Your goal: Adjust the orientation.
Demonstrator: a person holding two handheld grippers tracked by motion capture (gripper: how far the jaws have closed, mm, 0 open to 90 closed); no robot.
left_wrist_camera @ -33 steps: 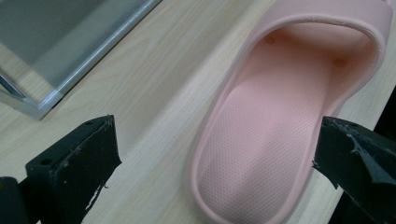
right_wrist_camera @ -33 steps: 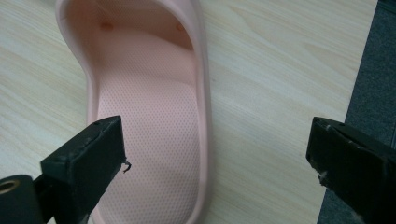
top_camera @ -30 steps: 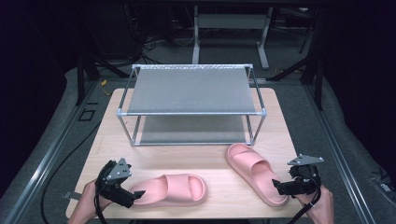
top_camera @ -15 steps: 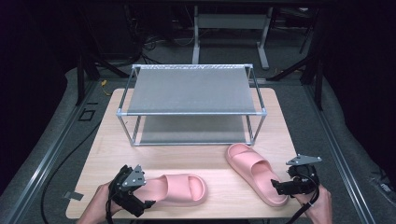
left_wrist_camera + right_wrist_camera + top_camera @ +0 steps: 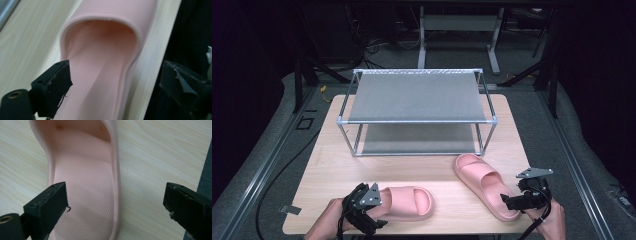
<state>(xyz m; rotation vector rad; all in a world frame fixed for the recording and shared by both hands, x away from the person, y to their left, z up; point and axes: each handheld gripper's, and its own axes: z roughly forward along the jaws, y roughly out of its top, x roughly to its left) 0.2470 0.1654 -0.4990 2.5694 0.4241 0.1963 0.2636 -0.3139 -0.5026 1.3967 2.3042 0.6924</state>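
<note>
While lying sole-down near the front edge of the table (image 5: 327, 170), entered first: left slipper (image 5: 404, 202), pink, one-piece moulded foam, open heel toward the left gripper (image 5: 379, 223), closed toe band pointing toward the right of the high view. Entered second: right slipper (image 5: 484, 185), same make, set slantwise, toe toward the shoe rack (image 5: 417, 120), heel toward the right gripper (image 5: 512, 202).

Handling, as judged: light; soft and springy, likely to dent under the pads and recover; matt, finely textured footbed, so little risk of slipping; not fragile. Liable to flop or swing if pinched far from its middle.

Where to take hold, as judged: raised side rim at the heel end, one pad inside on the footbed, one pad outside against the wall. Toe band as second choice, thicker and rounder.

Left gripper (image 5: 115, 85): jaws apart, just been closing, one hanging over the footbed, the other outside beyond the table edge; slipper's side wall (image 5: 130, 72) between them, not yet pinched.

Right gripper (image 5: 116, 202): jaws wide apart, one over the dotted footbed, the other over bare wood; slipper's rim (image 5: 117, 182) between them, untouched.

Surroundings: shoe rack, two grey mesh shelves in a metal frame, standing at the far half of the table, well apart from both slippers, both shelves bare.
</note>
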